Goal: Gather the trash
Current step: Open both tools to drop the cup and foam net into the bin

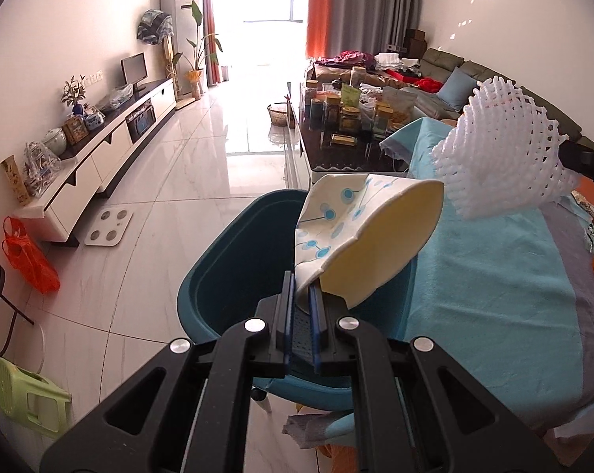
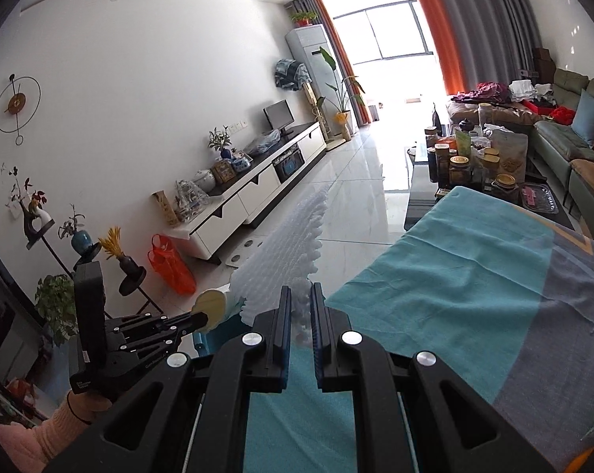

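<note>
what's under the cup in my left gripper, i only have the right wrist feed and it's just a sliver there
Observer: A teal bin sits right below the paper cup, its opening facing up.
Operator: is the cup held firmly
Observer: The left gripper pinches the cup's crushed wall between both fingers; the cup is flattened and tilted on its side.
Operator: where's my foam net relative to the bin
Observer: The white foam net, held by the right gripper, hangs over the teal cloth, to the right of the bin, not above it.
</note>
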A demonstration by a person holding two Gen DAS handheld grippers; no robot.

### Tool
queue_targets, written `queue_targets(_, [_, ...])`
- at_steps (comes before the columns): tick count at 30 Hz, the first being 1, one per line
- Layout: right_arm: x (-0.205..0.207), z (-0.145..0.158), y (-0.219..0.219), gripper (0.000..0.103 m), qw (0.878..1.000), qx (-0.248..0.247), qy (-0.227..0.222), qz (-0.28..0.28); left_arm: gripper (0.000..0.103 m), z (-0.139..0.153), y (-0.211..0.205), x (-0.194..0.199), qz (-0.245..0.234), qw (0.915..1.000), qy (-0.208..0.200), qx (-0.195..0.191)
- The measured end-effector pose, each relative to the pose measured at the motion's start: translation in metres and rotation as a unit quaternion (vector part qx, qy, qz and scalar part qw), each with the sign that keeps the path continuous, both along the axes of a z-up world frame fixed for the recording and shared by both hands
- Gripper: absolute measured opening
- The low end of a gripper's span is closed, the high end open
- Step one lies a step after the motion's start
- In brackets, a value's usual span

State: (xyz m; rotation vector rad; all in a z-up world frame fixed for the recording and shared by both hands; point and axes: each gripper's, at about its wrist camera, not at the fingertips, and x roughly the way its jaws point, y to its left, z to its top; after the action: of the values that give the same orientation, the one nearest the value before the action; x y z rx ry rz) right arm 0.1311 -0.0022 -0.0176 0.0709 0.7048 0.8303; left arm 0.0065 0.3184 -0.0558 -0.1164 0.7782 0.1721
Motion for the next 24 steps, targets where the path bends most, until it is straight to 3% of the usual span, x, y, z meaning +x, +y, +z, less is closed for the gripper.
queue_targets(14, [0.014,-0.038,0.078,0.009,0.996,-0.081,0.025,0.037,0.007,-0.054,0.034,0.029,0.045,0.9972,0.049,-0.035])
queue_targets(24, [0.020,-0.064,0.113,0.012,0.989,-0.127,0.056,0.058,0.011,-0.074,0.041,0.045,0.054,0.9951,0.066,-0.049])
